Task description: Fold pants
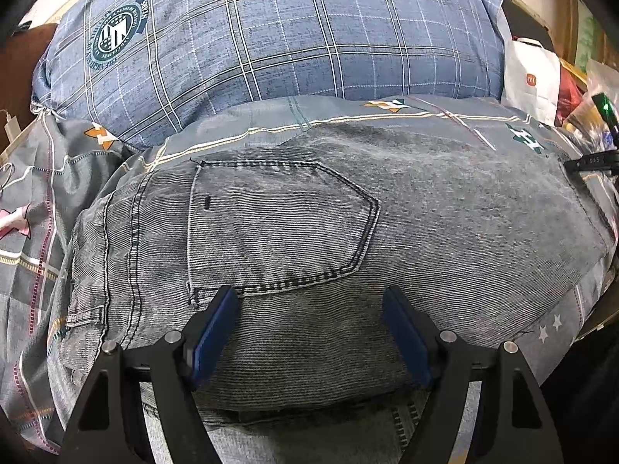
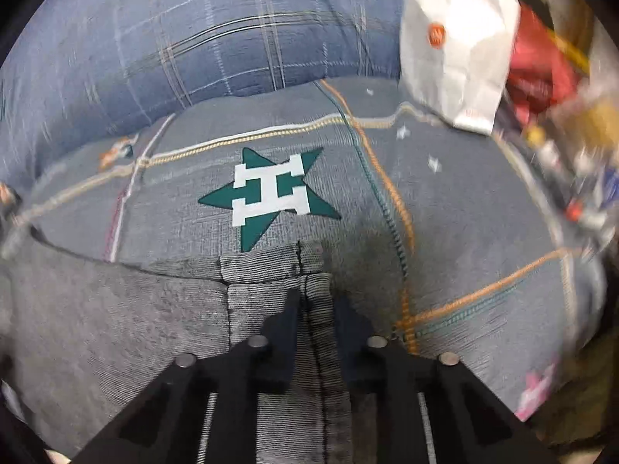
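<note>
Left wrist view: my left gripper (image 1: pixel 309 309) has its jaws wide, nothing between the blue pads (image 1: pixel 216 332), hovering over the pants (image 1: pixel 425 232). Only this view shows the back pocket (image 1: pixel 278 228) and the waistband side at left. The pants lie folded on the bed sheet (image 1: pixel 348 120), long axis left to right. A second denim layer shows under the near edge. The black tip of my other tool (image 1: pixel 592 162) sits at the pants' far right end.

Right wrist view: blurry at the edges. My right gripper (image 2: pixel 315 297) has its jaws narrow, clamped on the pants' (image 2: pixel 116 309) seamed edge. Only this view shows that grip and the hem corner (image 2: pixel 267 266), which stops just short of a green star print (image 2: pixel 271 197) on the sheet (image 2: pixel 483 232).

Pants: grey faded denim, dark stitching, mostly flat.

Surface: grey sheet with plaid lines and star prints. A blue plaid pillow (image 1: pixel 271 38) with a round crest lies behind the pants. A white bag (image 1: pixel 534 77) with an orange logo and red clutter (image 2: pixel 541 65) sit at right, past the bed edge.
</note>
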The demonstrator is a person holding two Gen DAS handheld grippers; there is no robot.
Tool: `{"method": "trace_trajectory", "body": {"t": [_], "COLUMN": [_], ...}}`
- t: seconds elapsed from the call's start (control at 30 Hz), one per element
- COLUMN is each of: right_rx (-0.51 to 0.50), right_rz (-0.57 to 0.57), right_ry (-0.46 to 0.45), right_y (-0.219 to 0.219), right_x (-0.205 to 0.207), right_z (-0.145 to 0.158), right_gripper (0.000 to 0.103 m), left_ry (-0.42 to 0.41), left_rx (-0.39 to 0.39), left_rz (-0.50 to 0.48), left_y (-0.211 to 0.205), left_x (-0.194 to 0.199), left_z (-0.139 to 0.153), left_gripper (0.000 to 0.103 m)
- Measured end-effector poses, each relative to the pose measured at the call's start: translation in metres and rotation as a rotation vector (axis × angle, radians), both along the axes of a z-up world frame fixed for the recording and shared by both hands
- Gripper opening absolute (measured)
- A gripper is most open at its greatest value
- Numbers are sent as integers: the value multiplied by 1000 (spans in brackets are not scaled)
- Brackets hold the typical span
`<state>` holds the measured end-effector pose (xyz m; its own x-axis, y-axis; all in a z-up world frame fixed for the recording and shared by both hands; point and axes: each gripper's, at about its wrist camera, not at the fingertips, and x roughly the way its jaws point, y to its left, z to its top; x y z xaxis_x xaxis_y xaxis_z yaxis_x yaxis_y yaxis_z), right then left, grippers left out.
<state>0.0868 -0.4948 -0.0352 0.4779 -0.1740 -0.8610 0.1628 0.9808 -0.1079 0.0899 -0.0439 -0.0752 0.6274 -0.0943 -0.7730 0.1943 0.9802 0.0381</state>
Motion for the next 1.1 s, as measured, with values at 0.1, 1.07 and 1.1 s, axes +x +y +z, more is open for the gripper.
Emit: {"method": "trace_trajectory", "body": {"t": [0.1,1.07,1.1], "right_rx": [-48,777,812], "right_rz": [15,-255,-296], "right_ry": [-65,-181,-170], "right_y": [7,-20,-25], "right_x": [-3,-139,-145], "right_z": [21,-9,-21], "right_gripper": [14,61,61], "left_ry": [-4,80,59], "left_rx": [10,-25,-72], "left_rz": [-5,-44,-47], "left_y": [-1,-80,-84], "left_x": [0,29,29], "left_z": [-2,15,25], "left_gripper": [78,87,87]}}
